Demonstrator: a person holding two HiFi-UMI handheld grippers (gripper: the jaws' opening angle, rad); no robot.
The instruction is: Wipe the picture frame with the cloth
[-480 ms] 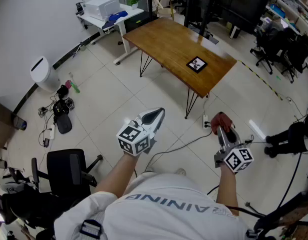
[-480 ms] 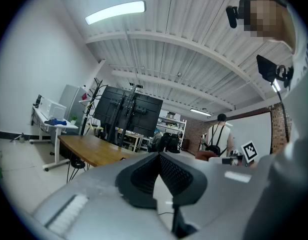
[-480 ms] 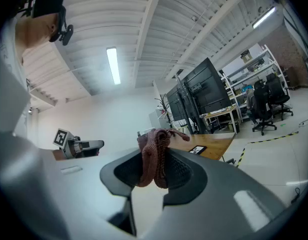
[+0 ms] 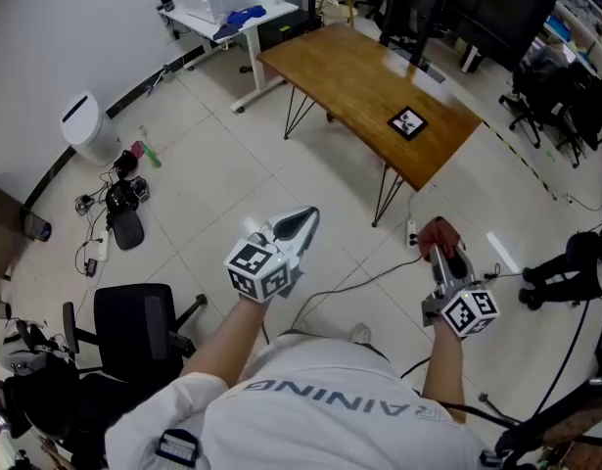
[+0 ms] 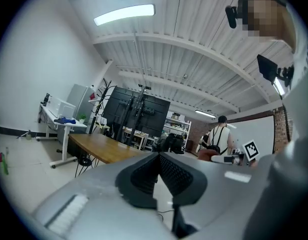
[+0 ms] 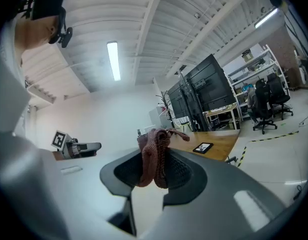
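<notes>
My R hand-held gripper (image 4: 439, 235) grips the reddish knitted cloth (image 6: 154, 156). My L hand-held gripper (image 4: 306, 215) is closed, empty. The brown wooden desk (image 4: 345, 67) w/ the small black picture frame (image 4: 408, 122) only shifted a bit in view and is well off, so no wiping yet.

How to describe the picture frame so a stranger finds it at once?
Find the big wooden table on thin black legs. The picture frame lies flat near its nearer end: small, square, dark-edged, the only thing on top.
</notes>
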